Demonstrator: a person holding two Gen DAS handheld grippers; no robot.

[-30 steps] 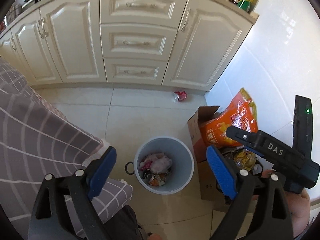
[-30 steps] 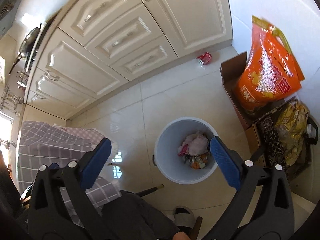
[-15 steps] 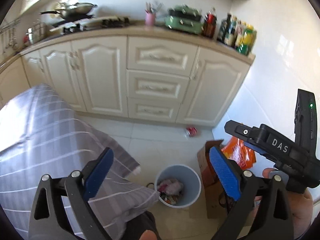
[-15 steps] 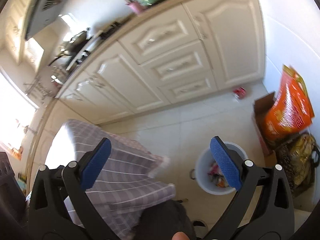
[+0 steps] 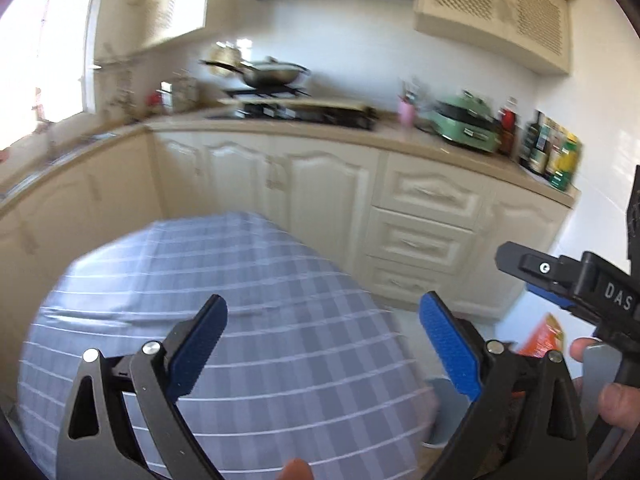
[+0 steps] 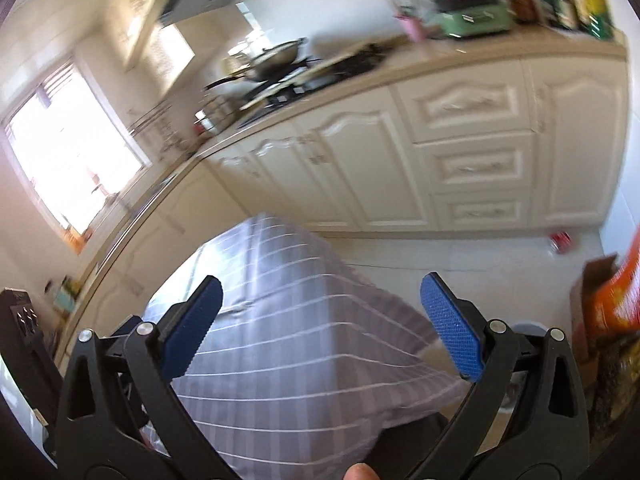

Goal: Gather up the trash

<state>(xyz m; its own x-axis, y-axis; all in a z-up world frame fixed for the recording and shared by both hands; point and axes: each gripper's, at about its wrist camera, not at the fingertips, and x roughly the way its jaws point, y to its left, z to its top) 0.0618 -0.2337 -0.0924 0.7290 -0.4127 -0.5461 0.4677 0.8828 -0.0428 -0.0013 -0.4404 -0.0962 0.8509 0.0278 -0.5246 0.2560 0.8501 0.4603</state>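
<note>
My left gripper [image 5: 322,332] is open and empty, held above a table with a grey checked cloth [image 5: 240,300]. My right gripper [image 6: 320,312] is open and empty too, above the same cloth [image 6: 304,340]; it also shows at the right edge of the left wrist view [image 5: 560,284]. The grey trash bin [image 5: 444,404] peeks out below the table's right edge, mostly hidden. A small red piece of trash [image 6: 562,240] lies on the floor by the cabinet base. Both views are blurred.
Cream kitchen cabinets [image 5: 424,216] run along the back, with a stove and wok [image 5: 272,74], a green appliance [image 5: 468,120] and bottles [image 5: 552,152] on the counter. A cardboard box with an orange bag [image 6: 616,292] stands at the right wall.
Both grippers have tilted up from the bin on the floor toward the table and counter. The bin has slid to the bottom edge of both views. Both stay open.
</note>
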